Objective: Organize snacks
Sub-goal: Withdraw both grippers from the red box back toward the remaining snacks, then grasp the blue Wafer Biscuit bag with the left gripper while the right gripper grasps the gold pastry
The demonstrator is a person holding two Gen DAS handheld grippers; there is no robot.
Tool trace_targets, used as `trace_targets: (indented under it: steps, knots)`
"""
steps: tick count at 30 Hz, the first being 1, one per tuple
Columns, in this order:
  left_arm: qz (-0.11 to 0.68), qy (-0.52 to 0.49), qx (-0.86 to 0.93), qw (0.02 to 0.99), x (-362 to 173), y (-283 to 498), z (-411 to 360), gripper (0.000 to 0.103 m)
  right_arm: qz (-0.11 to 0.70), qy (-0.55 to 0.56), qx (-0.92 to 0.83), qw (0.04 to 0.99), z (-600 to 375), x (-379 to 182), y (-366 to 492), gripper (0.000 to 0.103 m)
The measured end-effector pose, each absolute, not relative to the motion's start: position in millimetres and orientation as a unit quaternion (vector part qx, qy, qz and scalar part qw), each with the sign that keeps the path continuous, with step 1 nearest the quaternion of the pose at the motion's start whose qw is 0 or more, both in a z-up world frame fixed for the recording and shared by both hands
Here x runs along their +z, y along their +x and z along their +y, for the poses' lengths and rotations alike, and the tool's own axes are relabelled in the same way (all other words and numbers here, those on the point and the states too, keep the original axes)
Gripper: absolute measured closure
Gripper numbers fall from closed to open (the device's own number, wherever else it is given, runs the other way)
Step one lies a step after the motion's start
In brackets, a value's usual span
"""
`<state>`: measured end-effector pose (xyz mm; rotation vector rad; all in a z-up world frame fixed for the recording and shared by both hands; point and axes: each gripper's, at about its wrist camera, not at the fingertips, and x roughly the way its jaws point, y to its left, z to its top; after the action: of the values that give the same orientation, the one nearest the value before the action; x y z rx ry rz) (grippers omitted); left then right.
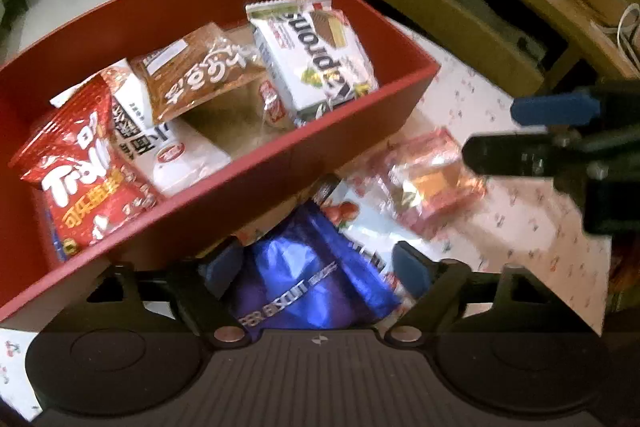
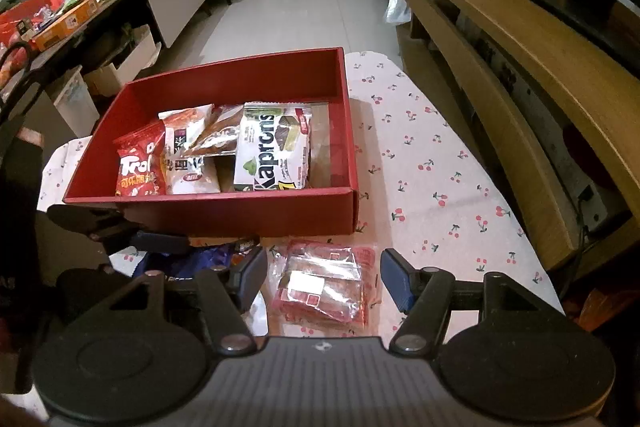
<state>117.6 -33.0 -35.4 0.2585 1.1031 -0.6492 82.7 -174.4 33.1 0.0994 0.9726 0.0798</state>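
A red box (image 1: 248, 187) (image 2: 224, 215) on the cherry-print table holds several snack packs, among them a white Kaprons pack (image 1: 316, 55) (image 2: 276, 151) and a red Troli bag (image 1: 76, 179) (image 2: 138, 167). My left gripper (image 1: 312, 271) is open around a blue biscuit bag (image 1: 308, 275) lying in front of the box. My right gripper (image 2: 324, 279) is open, its fingers either side of a clear red-printed pack (image 2: 324, 283) (image 1: 428, 183) on the table. The right gripper also shows in the left wrist view (image 1: 520, 135).
A white strawberry-print pack (image 1: 360, 223) lies under the blue bag. A long wooden cabinet (image 2: 520, 67) runs along the right. A cluttered low table (image 2: 80, 7) stands at the left. The cherry-print tablecloth (image 2: 440, 167) lies bare right of the box.
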Motion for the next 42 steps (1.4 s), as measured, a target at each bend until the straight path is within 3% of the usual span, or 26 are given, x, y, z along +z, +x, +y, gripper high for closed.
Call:
trace_targets:
  steps: [7,18,25,29,35,42]
  knots:
    - [0.544,0.095,-0.305,0.776,-38.1,87.6,-17.6,0.01,0.459,0.056,0.049,0.885,-174.3,40.3,78.8,0.024]
    - [0.539,0.199,-0.338,0.745,-27.0,75.2,-17.8,0.01,0.46,0.056,0.063,0.884,-170.2,41.9,75.3,0.024]
    - [0.551,0.212,-0.384,0.71,-34.2,70.4,-17.8,0.009,0.476,0.058,0.073,0.874,-164.3,33.9,77.2,0.024]
    - [0.544,0.215,-0.389,0.712,-35.7,61.5,-15.6,0.007,0.485,0.047,0.085,0.869,-153.6,29.1,78.5,0.024]
    - [0.552,0.196,-0.374,0.719,-32.2,41.2,-11.9,0.012,0.481,0.044,0.095,0.87,-147.6,32.1,77.6,0.024]
    - [0.552,0.184,-0.346,0.736,-30.0,41.7,-14.2,0.008,0.475,0.049,0.101,0.873,-150.3,38.2,69.8,0.024]
